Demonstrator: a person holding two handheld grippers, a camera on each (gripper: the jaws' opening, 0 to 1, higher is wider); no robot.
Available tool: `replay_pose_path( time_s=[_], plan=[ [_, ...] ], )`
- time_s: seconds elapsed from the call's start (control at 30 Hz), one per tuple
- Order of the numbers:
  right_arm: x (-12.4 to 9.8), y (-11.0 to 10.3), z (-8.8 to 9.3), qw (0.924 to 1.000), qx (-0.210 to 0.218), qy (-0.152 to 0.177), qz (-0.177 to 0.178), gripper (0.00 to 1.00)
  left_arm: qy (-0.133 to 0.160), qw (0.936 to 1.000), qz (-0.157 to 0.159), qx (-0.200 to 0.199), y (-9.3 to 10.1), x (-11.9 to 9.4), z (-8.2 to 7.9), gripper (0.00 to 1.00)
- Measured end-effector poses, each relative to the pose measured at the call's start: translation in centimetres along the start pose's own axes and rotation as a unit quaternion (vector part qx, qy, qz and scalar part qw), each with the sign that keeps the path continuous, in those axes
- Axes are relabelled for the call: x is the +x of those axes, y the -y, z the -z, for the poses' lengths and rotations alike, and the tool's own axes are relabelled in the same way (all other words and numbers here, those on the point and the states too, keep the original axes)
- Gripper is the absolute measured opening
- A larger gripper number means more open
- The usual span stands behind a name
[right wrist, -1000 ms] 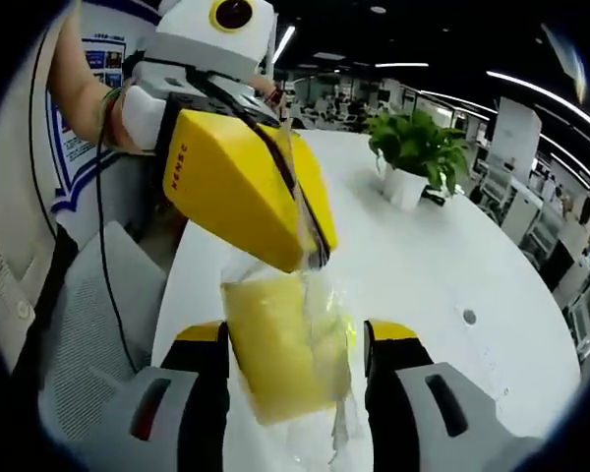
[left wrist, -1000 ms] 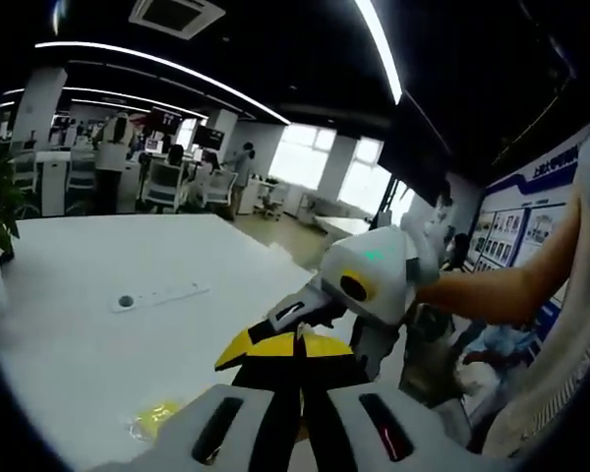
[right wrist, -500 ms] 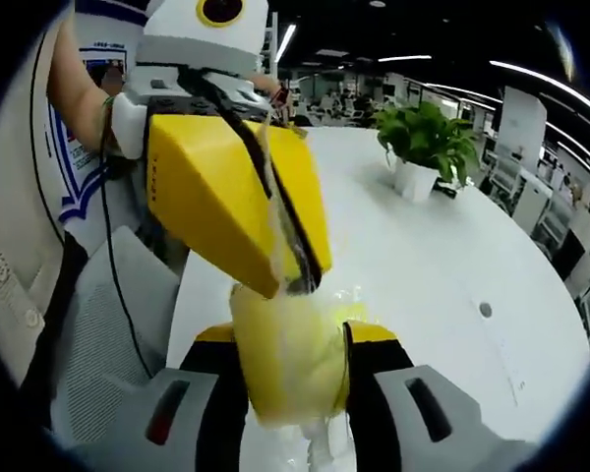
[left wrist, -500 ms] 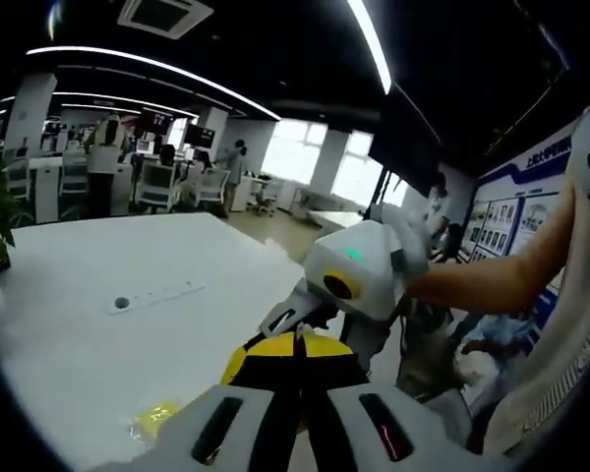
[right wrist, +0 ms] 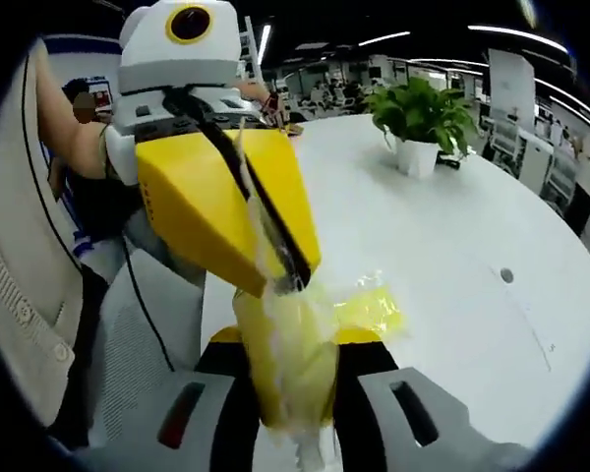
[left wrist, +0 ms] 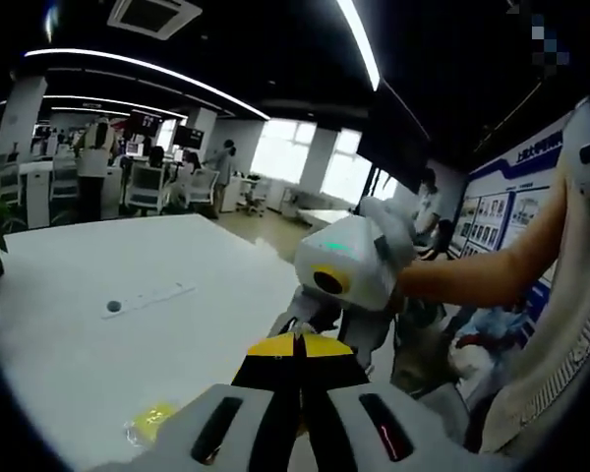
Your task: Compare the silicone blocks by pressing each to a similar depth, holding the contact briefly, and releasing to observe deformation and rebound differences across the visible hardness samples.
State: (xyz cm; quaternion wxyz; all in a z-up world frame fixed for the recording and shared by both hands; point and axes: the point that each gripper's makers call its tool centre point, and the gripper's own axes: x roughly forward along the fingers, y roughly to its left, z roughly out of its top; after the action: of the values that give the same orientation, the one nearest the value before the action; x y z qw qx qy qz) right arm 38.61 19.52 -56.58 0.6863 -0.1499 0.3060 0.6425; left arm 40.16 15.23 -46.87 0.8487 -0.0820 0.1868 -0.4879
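Where office desks recede, white table (right wrist: 442,226) bears potted plant (right wrist: 419,123), perhaps real.

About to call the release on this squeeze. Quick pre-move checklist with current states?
1. Right gripper squeezing the bagged yellow block: ok, jaws pinch it narrow.
2. Left gripper clamped on the bag's top edge: ok, jaws shut.
3. Block lifted off the white table: cannot tell.
4. Second bagged yellow piece clear of the right jaws: ok, lies beside.
5. Potted plant away from both grippers: ok.
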Motion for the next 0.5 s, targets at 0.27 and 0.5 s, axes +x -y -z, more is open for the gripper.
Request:
replay_pose_path(
  time_s=[0.27, 0.5],
  plan=[
    [-0.32, -0.51, 0.13, 1.0, 0.002, -0.001, -0.002, 0.17, 0.003, 1.0, 0.006, 0.005, 0.37, 0.03, -0.08, 0.0],
    [-0.41, -0.78, 0.35, 1.0, 0.001, -0.002, 0.001, 0.14, 0.003, 0.9999, 0.011, 0.002, 0.66, 0.03, 0.0, 0.0]
  ],
)
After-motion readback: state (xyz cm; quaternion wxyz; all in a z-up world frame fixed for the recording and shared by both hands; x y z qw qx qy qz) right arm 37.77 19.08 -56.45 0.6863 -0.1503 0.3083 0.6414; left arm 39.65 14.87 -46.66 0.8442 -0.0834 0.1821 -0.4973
